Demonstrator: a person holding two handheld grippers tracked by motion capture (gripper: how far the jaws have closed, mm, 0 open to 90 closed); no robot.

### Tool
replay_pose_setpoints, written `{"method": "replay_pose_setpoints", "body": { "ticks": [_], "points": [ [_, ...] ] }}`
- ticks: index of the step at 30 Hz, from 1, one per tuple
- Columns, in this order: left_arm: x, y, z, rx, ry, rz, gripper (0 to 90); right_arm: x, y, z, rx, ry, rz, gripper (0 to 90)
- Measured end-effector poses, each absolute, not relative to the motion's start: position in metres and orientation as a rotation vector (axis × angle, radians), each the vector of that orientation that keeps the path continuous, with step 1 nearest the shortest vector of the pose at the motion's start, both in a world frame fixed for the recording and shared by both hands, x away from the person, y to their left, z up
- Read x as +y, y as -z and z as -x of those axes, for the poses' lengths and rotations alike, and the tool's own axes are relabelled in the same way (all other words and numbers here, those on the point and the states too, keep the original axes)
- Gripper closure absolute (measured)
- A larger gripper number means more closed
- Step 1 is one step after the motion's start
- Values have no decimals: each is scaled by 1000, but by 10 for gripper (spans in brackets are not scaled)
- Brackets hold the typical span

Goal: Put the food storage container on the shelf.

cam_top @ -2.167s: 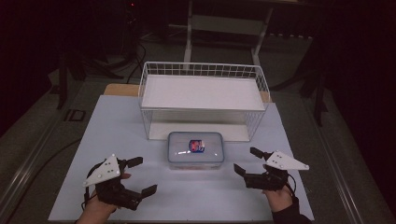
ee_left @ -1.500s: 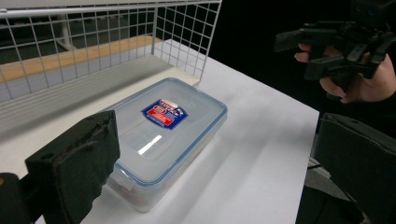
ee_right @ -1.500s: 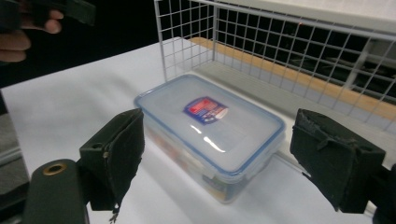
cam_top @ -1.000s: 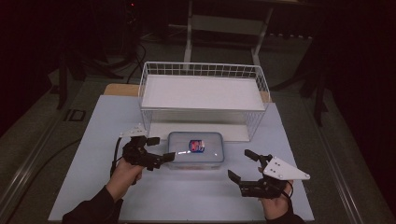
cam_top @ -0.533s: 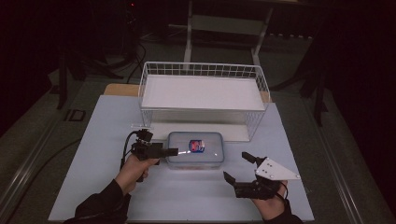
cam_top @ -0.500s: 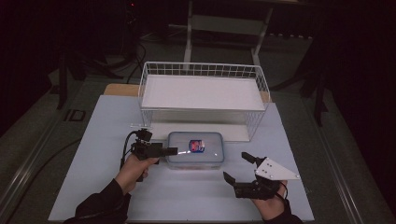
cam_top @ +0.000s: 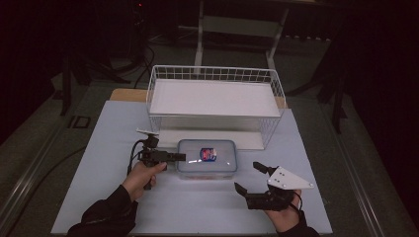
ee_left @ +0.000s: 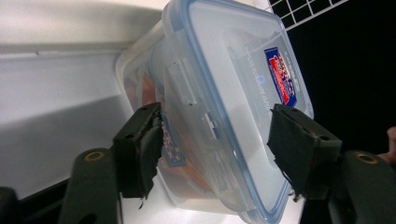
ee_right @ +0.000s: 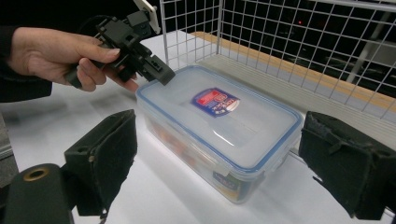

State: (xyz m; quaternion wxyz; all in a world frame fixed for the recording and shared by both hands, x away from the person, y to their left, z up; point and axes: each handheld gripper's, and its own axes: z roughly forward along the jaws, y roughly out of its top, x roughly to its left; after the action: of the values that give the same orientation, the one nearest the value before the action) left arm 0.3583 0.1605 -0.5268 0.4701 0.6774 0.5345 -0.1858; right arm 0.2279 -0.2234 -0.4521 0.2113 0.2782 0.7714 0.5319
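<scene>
Left hand-held gripper [cam_top: 170,157], jaws just closing over the lidded box's [cam_top: 206,157] left end, should seat squarely; right hand-held gripper [cam_top: 249,177] open, lower right.

L claw [cam_top: 174,157] just closing; R claw [cam_top: 251,178] open.

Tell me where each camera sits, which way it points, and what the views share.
High view: above the table, looking forward and down at box and basket; both hands enter from below.
Left gripper view: rides the left gripper, jaws straddling the box's end.
Right gripper view: rides the right gripper, facing the box; the left hand shows.
Shared: the box.
</scene>
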Motion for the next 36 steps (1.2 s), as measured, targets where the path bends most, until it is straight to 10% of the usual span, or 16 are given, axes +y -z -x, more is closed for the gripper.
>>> {"method": "replay_pose_setpoints", "body": {
  "ticks": [36],
  "points": [
    [168,525,-332,1111,357,-1645,549,-238,507,-339,2437,-1606,-1374,276]
  ]
}}
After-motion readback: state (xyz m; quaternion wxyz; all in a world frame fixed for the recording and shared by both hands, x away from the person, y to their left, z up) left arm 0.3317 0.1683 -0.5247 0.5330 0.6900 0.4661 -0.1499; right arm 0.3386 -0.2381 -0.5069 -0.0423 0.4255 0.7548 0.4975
